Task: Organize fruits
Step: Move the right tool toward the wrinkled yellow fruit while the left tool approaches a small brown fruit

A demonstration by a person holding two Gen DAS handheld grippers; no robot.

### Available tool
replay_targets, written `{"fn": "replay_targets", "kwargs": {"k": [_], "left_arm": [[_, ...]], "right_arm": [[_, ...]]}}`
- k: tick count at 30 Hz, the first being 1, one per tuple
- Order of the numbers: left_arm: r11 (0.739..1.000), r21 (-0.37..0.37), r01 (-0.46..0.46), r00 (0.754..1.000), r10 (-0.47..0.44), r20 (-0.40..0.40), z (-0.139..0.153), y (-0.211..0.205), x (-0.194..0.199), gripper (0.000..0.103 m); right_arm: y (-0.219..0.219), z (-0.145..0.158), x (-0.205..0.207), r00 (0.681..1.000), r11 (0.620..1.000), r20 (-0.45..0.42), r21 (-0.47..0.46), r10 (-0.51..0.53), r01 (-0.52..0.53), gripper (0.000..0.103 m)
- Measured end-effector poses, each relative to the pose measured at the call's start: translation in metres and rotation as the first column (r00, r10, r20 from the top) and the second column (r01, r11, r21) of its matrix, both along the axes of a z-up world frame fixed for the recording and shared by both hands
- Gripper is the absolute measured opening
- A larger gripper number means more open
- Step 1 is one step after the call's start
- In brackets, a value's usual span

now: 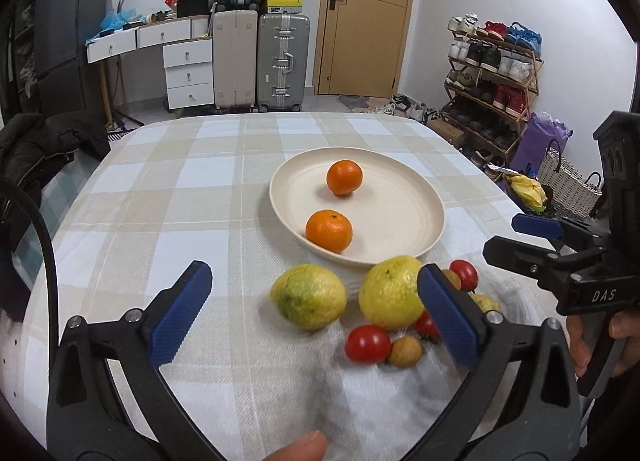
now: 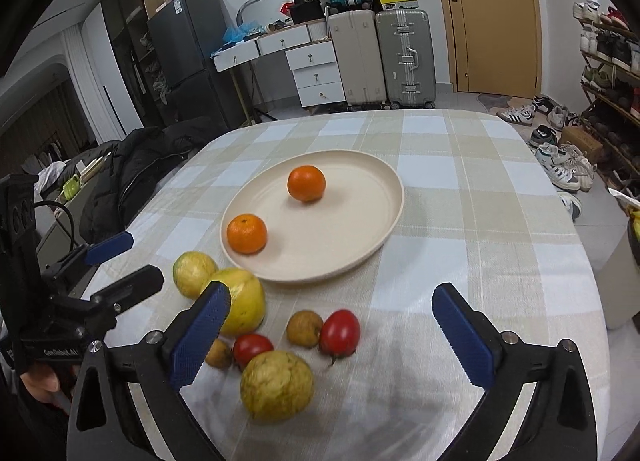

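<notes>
Two oranges (image 1: 344, 177) (image 1: 329, 231) lie on a cream plate (image 1: 436, 217) in mid-table. In front of the plate sits a loose cluster: yellow-green fruits (image 1: 308, 296) (image 1: 390, 292), red tomatoes (image 1: 367, 344) and a small brown fruit (image 1: 405, 351). My left gripper (image 1: 314, 275) hangs open above the near side of this cluster, gripping nothing. In the right wrist view my right gripper (image 2: 331, 294) is also open and empty, above a tomato (image 2: 339, 331), a brown fruit (image 2: 304, 328) and a large yellow-green fruit (image 2: 277, 385). The plate (image 2: 394, 197) lies beyond it.
A checked cloth (image 1: 180, 189) covers the table. A dark jacket (image 2: 140, 169) lies off the table's left edge. Suitcases (image 1: 282, 61), white drawers (image 1: 188, 73) and a shoe rack (image 1: 492, 73) stand on the floor behind. A person's hand (image 1: 580, 345) holds the right gripper's handle.
</notes>
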State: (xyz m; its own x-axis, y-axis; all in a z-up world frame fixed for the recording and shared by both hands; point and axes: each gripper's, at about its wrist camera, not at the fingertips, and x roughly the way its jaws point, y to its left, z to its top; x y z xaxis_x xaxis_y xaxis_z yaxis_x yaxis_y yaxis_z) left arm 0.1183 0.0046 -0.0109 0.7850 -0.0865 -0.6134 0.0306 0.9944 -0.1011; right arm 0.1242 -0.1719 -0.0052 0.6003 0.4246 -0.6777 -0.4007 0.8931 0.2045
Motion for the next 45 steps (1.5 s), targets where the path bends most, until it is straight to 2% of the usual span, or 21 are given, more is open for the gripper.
{"fn": "replay_targets", "kwargs": {"k": [8, 13, 30, 35, 37, 39, 40, 45], "left_arm": [[1.000, 0.008, -0.007, 1.000, 0.007, -0.020, 0.004, 0.003, -0.032, 0.103], [1.000, 0.023, -0.004, 0.999, 0.005, -0.034, -0.001, 0.002, -0.042, 0.103], [0.999, 0.028, 0.029, 0.995, -0.027, -0.092, -0.015, -0.010, -0.031, 0.103], [0.999, 0.027, 0.041, 0.993, -0.038, -0.116, -0.020, -0.013, -0.028, 0.103], [0.998, 0.030, 0.049, 0.991, -0.045, -0.124, -0.024, -0.015, -0.027, 0.103], [0.998, 0.040, 0.058, 0.989, -0.052, -0.136, -0.027, -0.019, -0.026, 0.103], [0.997, 0.042, 0.062, 0.989, -0.055, -0.140, -0.029, -0.020, -0.025, 0.103], [0.995, 0.053, 0.085, 0.985, -0.076, -0.155, -0.036, -0.027, -0.025, 0.103]], "right_arm": [[0.004, -0.003, -0.023, 1.000, 0.998, -0.011, -0.063, 0.013, -0.014, 0.103], [0.008, -0.008, -0.026, 0.999, 0.998, -0.044, -0.062, 0.031, -0.034, 0.103], [0.024, -0.034, -0.030, 0.989, 0.986, -0.124, -0.130, 0.086, -0.102, 0.103], [0.023, -0.039, -0.029, 0.985, 0.987, -0.142, -0.108, 0.101, -0.116, 0.102], [0.023, -0.041, -0.030, 0.983, 0.987, -0.150, -0.101, 0.110, -0.125, 0.099], [0.024, -0.042, -0.029, 0.980, 0.986, -0.159, -0.095, 0.123, -0.139, 0.087], [0.024, -0.042, -0.030, 0.979, 0.985, -0.160, -0.093, 0.128, -0.144, 0.085], [0.024, -0.041, -0.031, 0.975, 0.983, -0.163, -0.081, 0.148, -0.163, 0.084]]}}
